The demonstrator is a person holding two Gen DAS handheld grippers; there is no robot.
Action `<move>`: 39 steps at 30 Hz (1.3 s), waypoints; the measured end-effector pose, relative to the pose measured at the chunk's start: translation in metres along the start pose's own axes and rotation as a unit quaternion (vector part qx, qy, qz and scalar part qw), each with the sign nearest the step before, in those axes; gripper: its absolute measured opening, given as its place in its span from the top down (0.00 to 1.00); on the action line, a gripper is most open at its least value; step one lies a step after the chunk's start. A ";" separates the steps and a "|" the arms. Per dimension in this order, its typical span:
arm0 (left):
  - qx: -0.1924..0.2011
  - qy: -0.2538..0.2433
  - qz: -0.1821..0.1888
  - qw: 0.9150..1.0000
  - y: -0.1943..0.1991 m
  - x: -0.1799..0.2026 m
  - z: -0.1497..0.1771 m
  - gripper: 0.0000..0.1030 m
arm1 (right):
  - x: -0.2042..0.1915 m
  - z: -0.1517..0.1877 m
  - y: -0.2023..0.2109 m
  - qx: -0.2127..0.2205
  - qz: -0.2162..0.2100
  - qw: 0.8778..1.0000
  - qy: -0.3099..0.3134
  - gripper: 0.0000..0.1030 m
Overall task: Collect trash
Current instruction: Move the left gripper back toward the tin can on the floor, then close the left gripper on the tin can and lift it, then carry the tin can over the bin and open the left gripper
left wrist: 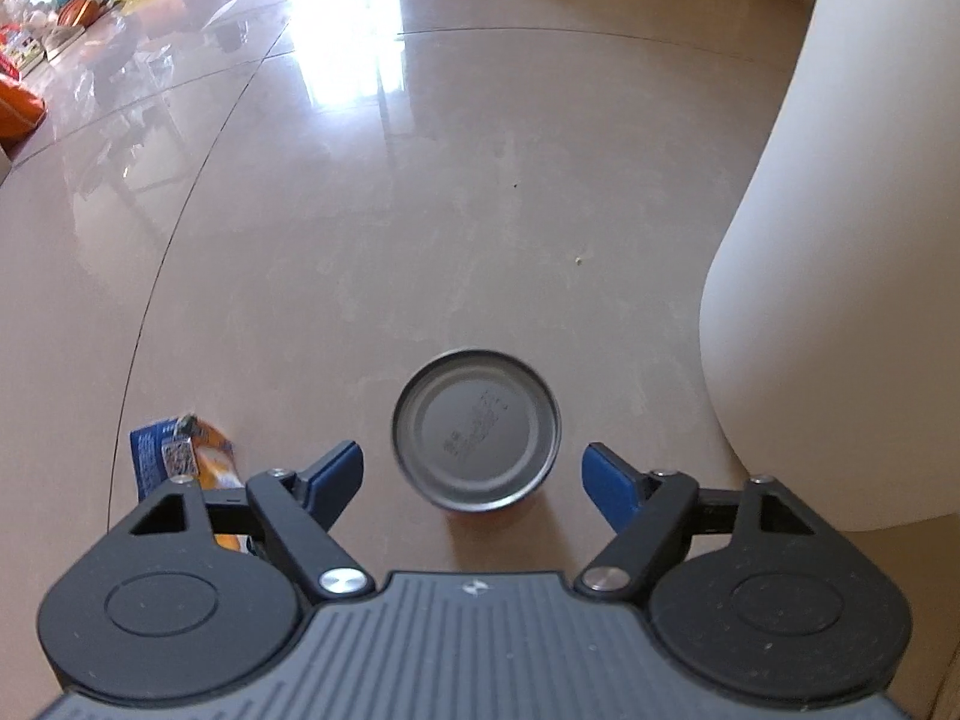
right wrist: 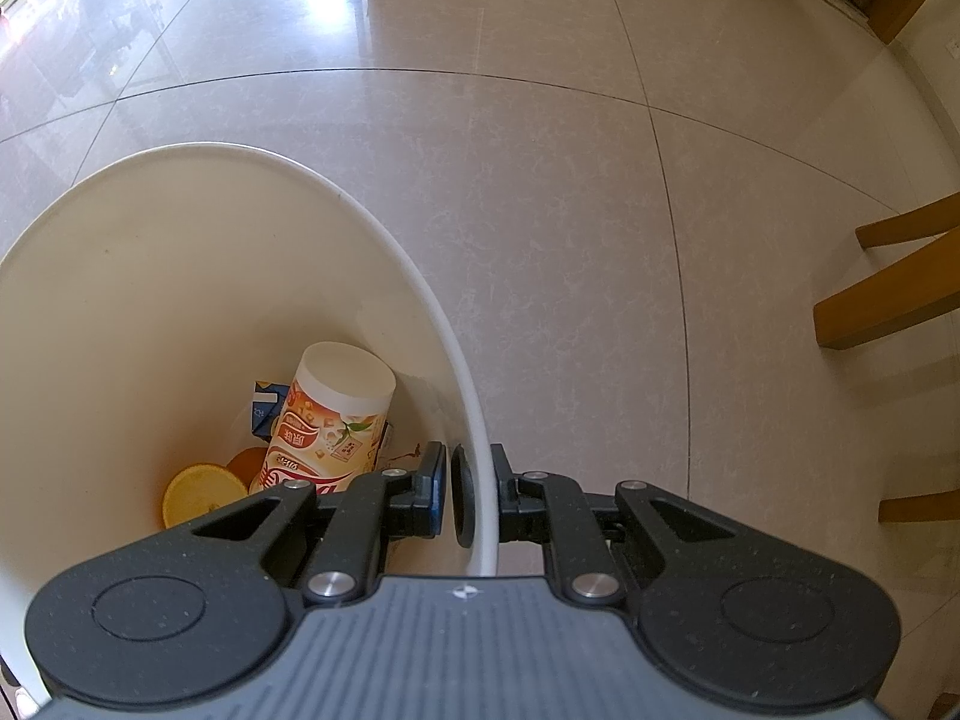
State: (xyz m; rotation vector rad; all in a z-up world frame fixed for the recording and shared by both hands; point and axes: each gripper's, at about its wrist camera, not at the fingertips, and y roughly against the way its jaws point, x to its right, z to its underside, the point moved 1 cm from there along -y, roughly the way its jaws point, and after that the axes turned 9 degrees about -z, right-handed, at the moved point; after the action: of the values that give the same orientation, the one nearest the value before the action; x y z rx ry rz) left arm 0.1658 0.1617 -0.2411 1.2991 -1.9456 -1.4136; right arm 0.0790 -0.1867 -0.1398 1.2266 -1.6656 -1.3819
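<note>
Left wrist view. The left gripper (left wrist: 472, 477) points steeply down at a glossy beige tiled floor (left wrist: 336, 228). Its jaws stand apart, with blue pads (left wrist: 609, 483) on either side of a metal can (left wrist: 477, 427) that stands upright on the floor, its grey end face turned toward the camera. A visible gap remains between each pad and the can wall, so nothing is gripped. Just to the left of the gripper, partly hidden behind its left finger, lies a crumpled blue and orange wrapper (left wrist: 180, 456). The white outer wall of a trash bin (left wrist: 840, 276) rises at the right edge, near the can but apart from it. Assorted clutter (left wrist: 54, 42) lies far off at the upper left.

Right wrist view. The right gripper (right wrist: 469, 495) points down over the rim of the white trash bin (right wrist: 384, 228), and its jaws are closed on that rim: one pad sits inside the wall, the other outside, with the thin wall pinched between them. A black round fitting (right wrist: 463, 495) shows on the inner wall at the grip. At the bottom of the bin lie a paper cup with red printing (right wrist: 327, 420), a blue carton (right wrist: 264, 414) behind it, and orange slices (right wrist: 201, 492). Wooden chair legs (right wrist: 888, 294) stand on the floor at the right.
</note>
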 end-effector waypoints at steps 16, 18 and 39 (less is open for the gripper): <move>-0.029 0.023 0.008 0.999 -0.017 -0.010 0.000 0.49 | -0.001 0.001 -0.001 0.000 0.002 1.000 0.002 0.84; -0.035 0.027 0.008 0.999 -0.016 -0.013 -0.001 0.50 | -0.001 0.001 -0.001 0.000 0.002 1.000 0.003 0.84; -0.021 -0.163 0.067 0.984 0.173 -0.049 -0.126 0.50 | 0.003 0.000 0.002 0.000 -0.007 1.000 -0.006 0.84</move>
State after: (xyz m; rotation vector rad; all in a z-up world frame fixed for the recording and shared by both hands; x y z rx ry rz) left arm 0.2080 0.1473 -0.0262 0.9435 -2.1493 -1.6707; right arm 0.0778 -0.1897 -0.1381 1.2352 -1.6671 -1.4001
